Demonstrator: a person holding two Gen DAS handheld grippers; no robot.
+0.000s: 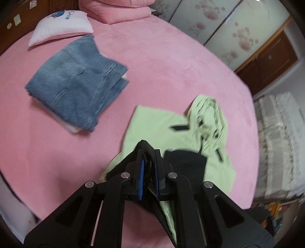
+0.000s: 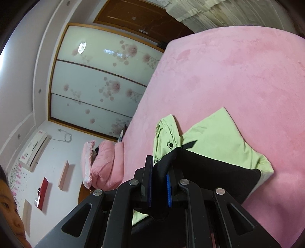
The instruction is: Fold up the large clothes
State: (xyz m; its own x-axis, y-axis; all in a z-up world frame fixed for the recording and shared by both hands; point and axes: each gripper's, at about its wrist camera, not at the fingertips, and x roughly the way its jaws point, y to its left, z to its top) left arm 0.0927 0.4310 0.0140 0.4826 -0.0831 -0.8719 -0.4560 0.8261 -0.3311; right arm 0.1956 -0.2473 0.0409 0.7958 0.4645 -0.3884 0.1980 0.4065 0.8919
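A light green garment (image 1: 162, 126) with a black band lies bunched on the pink bed (image 1: 152, 63). My left gripper (image 1: 149, 152) is shut on a black edge of this garment, with dark cloth pinched between its blue pads (image 1: 141, 171). In the right wrist view the same green garment (image 2: 215, 137) spreads over the pink bed (image 2: 228, 76). My right gripper (image 2: 160, 162) is shut on the garment's black band (image 2: 205, 167), which folds up between the pads. A folded pair of blue jeans (image 1: 76, 80) rests farther back on the left.
A white pillow (image 1: 61, 26) and a folded pink quilt (image 1: 118, 9) sit at the head of the bed. A flowered sliding wardrobe (image 2: 99, 80) runs along one side. A lace-covered piece of furniture (image 1: 280, 143) stands past the bed's edge. A person's face is at the right wrist view's lower left.
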